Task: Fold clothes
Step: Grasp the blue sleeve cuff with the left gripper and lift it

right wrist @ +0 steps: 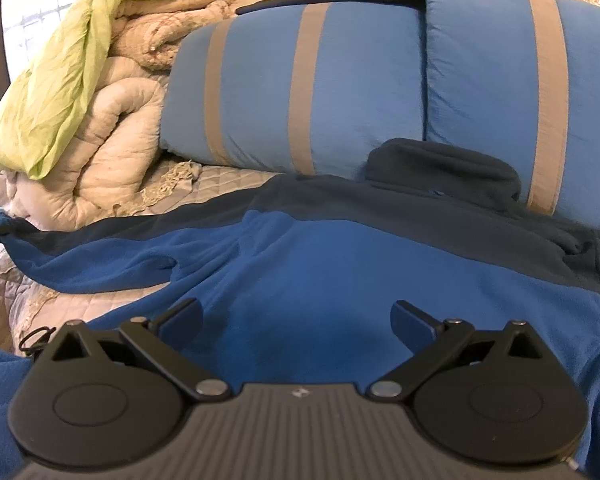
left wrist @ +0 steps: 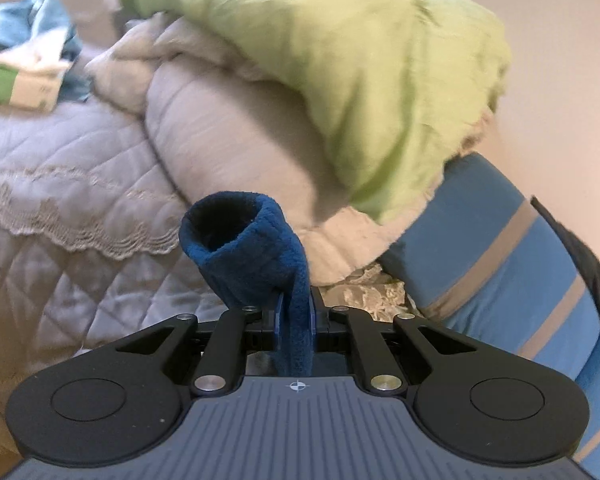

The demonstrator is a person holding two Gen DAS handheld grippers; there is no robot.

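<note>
While you are holding the sleeve cuff [left wrist: 240, 240] of the blue fleece jacket [right wrist: 340, 280] in the left gripper [left wrist: 294, 316], its jaws are pressing tight on the fabric, and the cuff is standing up in front of the camera with its round opening facing you. The right gripper [right wrist: 296, 320] is hovering with its jaws wide apart and nothing between them, just above the jacket body, which is lying spread on the quilted bedspread [left wrist: 60, 200] with its dark collar [right wrist: 444, 168] against the pillows.

I am judging that only a narrow strip of fleece is sitting between the pads, so it may be slipping out if you are pulling the sleeve fast. Because the right gripper is pinning nothing, the whole jacket may be dragging along and wrinkling.

You are seeing one jacket, one sleeve held, two striped blue pillows [right wrist: 300, 80], one green sheet [left wrist: 360, 60] on one rolled beige quilt [right wrist: 112, 128], and two grippers
</note>
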